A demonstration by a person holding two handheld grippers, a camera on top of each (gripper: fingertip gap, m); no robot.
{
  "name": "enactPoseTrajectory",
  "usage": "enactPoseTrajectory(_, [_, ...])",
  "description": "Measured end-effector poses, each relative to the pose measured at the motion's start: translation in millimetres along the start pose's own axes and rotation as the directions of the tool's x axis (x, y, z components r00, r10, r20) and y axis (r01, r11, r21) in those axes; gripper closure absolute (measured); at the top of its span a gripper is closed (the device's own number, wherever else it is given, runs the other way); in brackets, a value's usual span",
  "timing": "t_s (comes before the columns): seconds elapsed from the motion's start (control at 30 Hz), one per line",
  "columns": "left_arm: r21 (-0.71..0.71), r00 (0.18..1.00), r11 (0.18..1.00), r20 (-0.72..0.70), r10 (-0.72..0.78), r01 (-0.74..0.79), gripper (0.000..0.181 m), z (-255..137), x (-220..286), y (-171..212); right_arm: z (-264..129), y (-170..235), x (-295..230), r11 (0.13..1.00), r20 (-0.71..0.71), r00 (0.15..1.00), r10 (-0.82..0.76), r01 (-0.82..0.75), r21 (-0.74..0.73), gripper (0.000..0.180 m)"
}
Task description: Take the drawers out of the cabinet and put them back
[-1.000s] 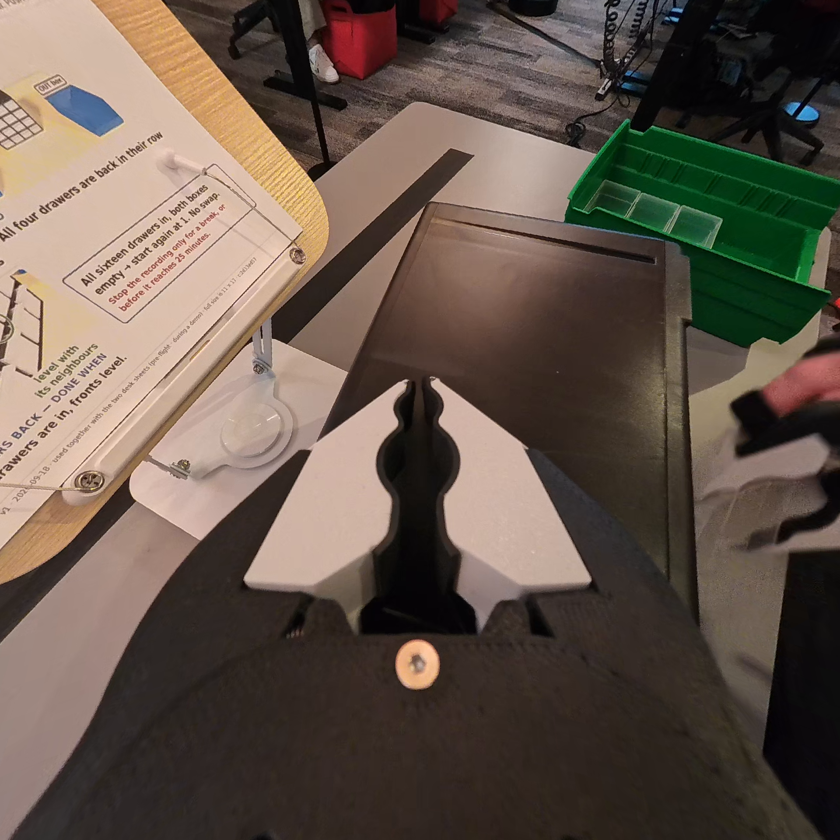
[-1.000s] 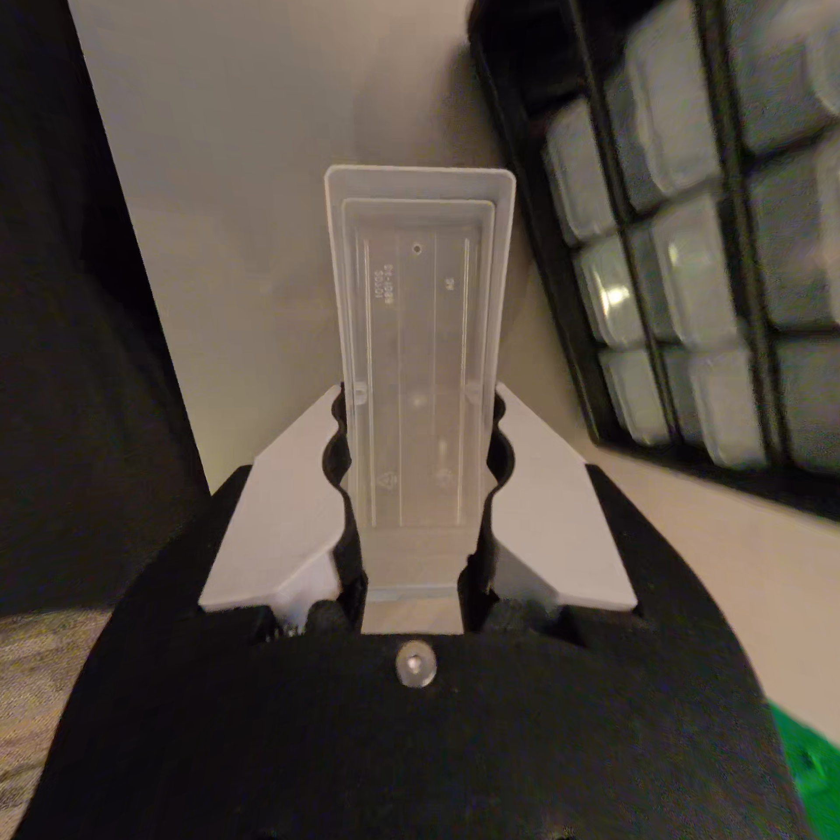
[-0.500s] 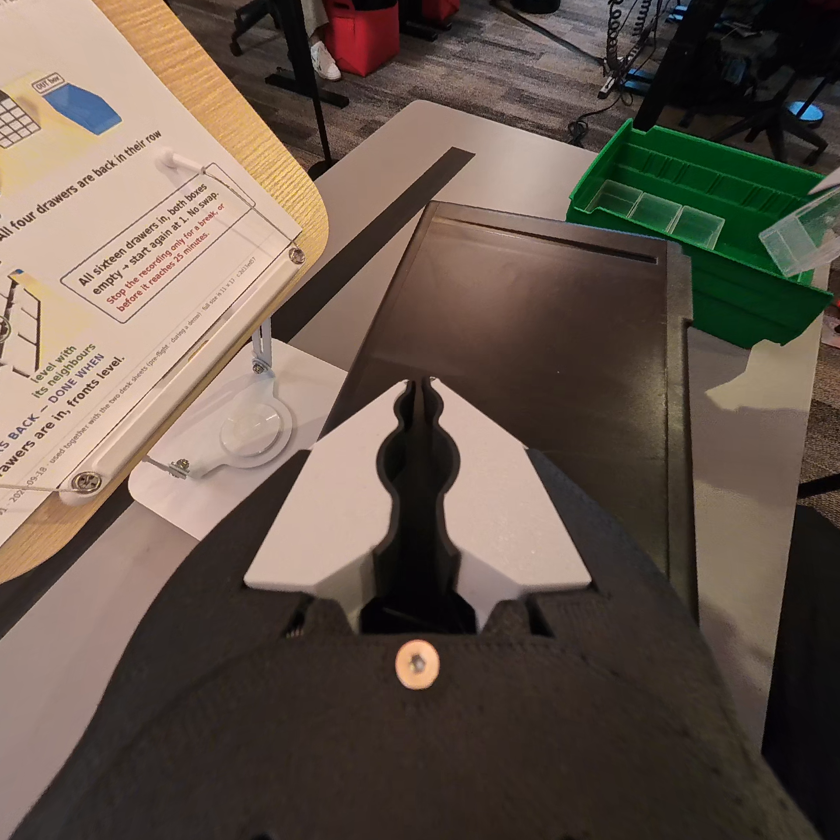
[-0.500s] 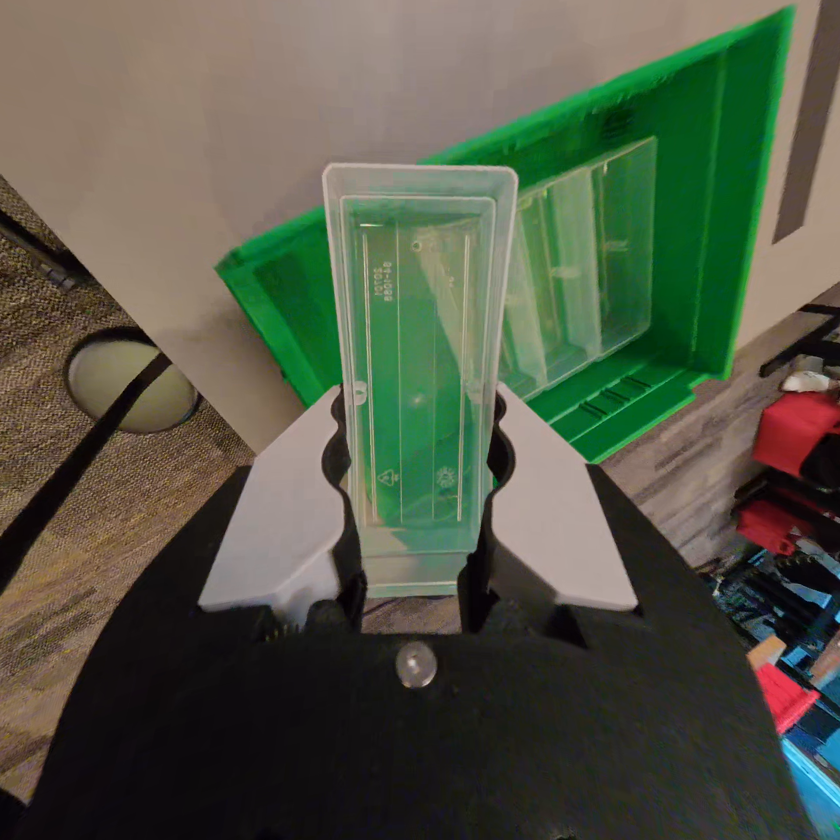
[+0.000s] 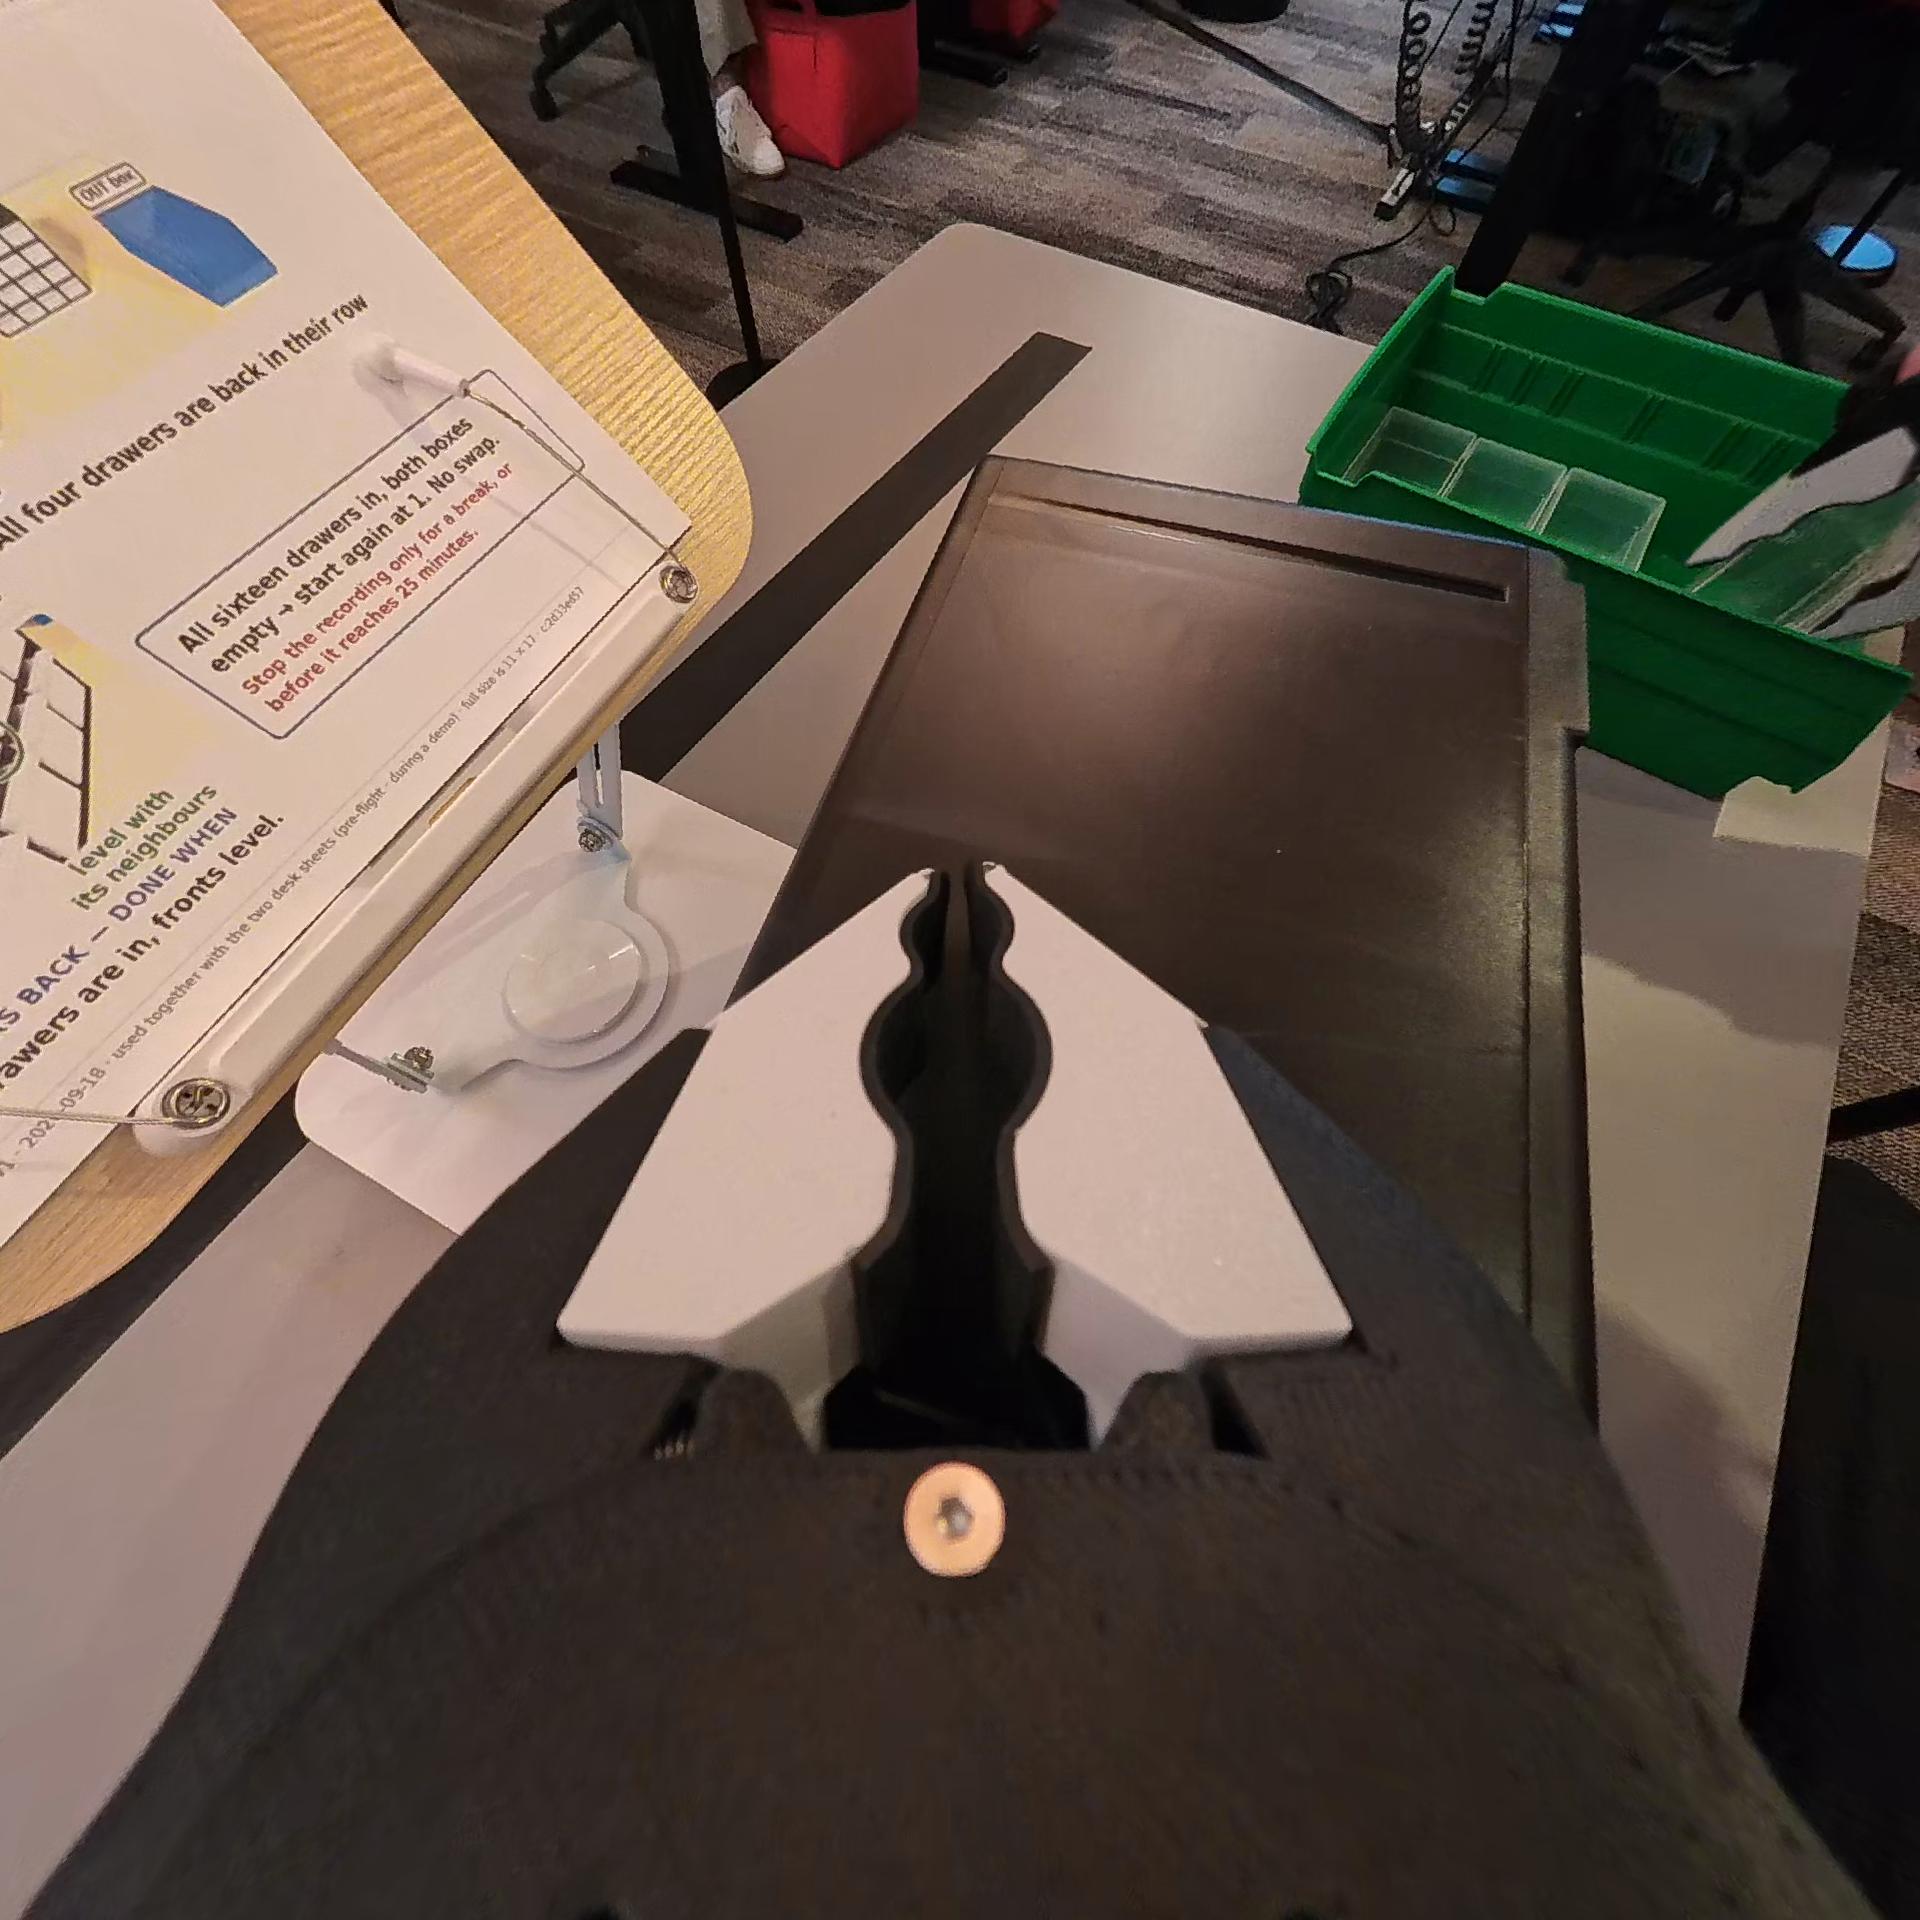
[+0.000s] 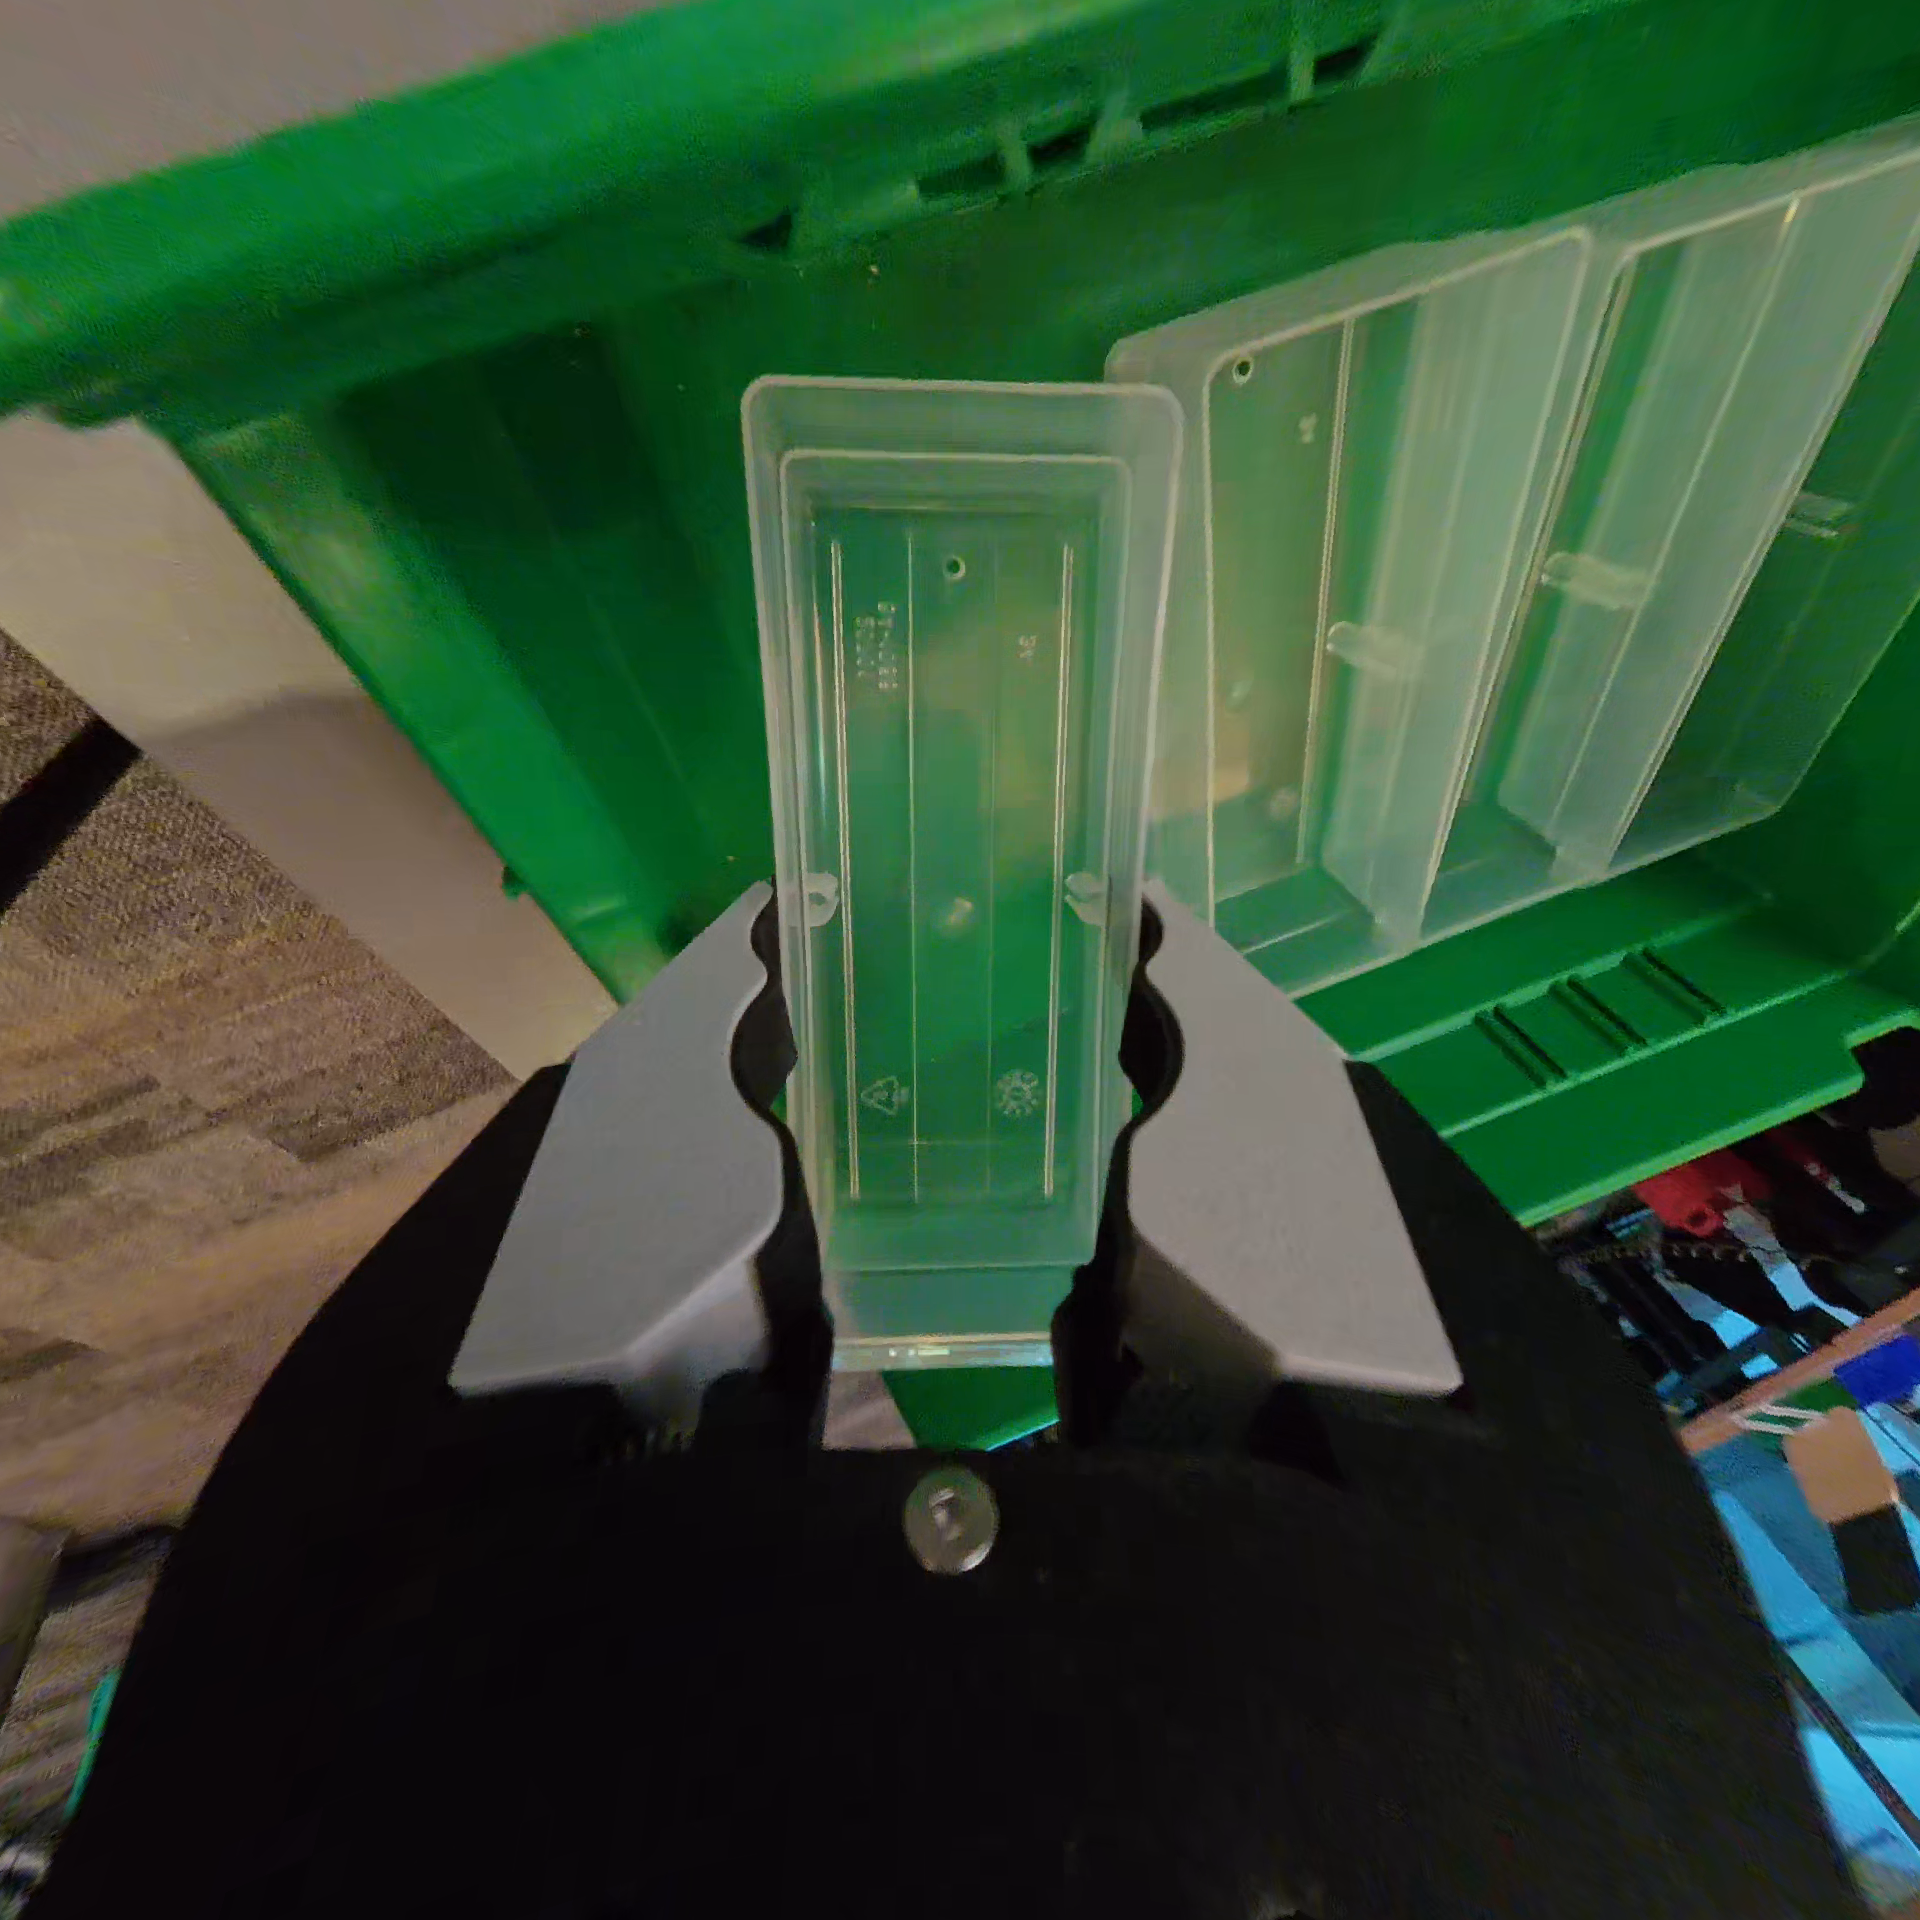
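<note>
Green bin [image 6: 644,218]; clear drawer [image 6: 961,790]; black cabinet [image 5: 1226,748]; wood-grain board [image 5: 613,343]; grey table [image 5: 1174,312].

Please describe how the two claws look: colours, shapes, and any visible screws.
Both are alike. The left claw and right claw each have a rough black body, two pale grey wedge-shaped fingers with wavy black inner pads, and one silver screw below. No cables or sleeves show.

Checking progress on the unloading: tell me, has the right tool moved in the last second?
Yes. The right tool, shut on a clear drawer, went from beside the black cabinet to over the green bin, next to the drawers lying there.
</note>
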State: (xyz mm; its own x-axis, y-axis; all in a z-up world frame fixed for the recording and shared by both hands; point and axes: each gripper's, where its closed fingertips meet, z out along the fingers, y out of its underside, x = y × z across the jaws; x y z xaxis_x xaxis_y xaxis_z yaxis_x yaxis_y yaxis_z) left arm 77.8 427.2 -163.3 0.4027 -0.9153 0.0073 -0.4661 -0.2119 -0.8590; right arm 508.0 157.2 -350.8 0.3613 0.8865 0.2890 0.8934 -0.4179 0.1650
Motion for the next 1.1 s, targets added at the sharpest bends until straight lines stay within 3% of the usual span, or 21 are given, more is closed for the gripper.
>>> enactPoseTrajectory(0.13, [0.002,1.0,1.0,-0.001,0.001,-0.001,0.178,0,0,0,10,-2,14,0.998,-0.032,0.999,0.023,-0.025,-0.058,0.106])
enactPoseTrajectory(0.27, [0.004,1.0,1.0,-0.002,0.002,-0.002,0.178,0,0,0,0,6,35,0.984,-0.119,0.978,0.169,-0.173,-0.027,0.097])
enactPoseTrajectory(0.53, [0.003,1.0,1.0,-0.011,0.0,0.0,0.174,0,1,0,-52,18,39,0.863,-0.193,0.856,0.48,-0.422,0.277,0.099])
enactPoseTrajectory(0.8, [-0.002,0.999,1.0,0.041,-0.009,0.009,0.146,-19,-2,10,-67,85,50,0.573,-0.13,0.586,0.799,-0.679,0.458,0.098])
enactPoseTrajectory(0.93, [0.077,0.989,0.997,0.149,-0.001,-0.01,0.148,-63,-16,12,-54,100,50,0.395,0.016,0.468,0.884,-0.764,0.51,0.102])
enactPoseTrajectory(1.1, [0.048,0.96,0.997,0.272,-0.063,0.052,0.13,-126,-45,49,-25,104,48,0.285,0.136,0.389,0.911,-0.833,0.474,0.126])
